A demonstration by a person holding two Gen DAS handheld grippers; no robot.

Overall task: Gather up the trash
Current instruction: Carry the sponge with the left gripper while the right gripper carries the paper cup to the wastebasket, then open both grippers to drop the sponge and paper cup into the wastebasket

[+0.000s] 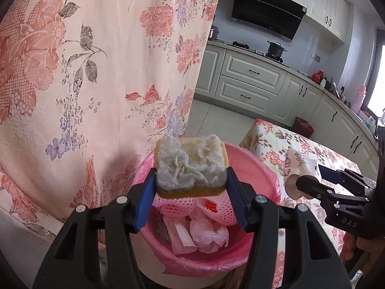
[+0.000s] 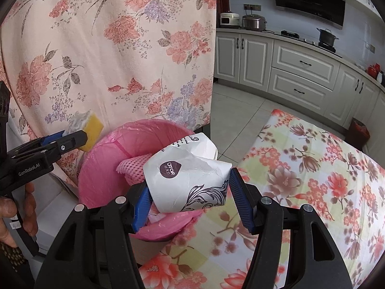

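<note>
Above the bin: both grippers hang over or beside a pink-lined trash bin, each with 1 piece of trash.
Left gripper: clenched on a worn yellow sponge; the 2 blue pads press its left and right sides, and most of the sponge sticks out past the fingertips, frayed grey face toward the camera.
Sponge position: directly over the bin's opening in the left wrist view; from the right wrist view it shows at the bin's left rim.
Right gripper: grasping a crumpled white paper cup with a dark scroll print; the pads bear on its 2 sides, the cup squashed and tilted between them.
Cup position: over the bin's near rim, at the edge of the floral tablecloth.
Bin contents: pink foam netting, a knotted pink bag and wrappers.
Backdrop: a floral curtain hangs just behind the bin; kitchen cabinets stand further back.
Person: a hand grips the left gripper's handle.
</note>
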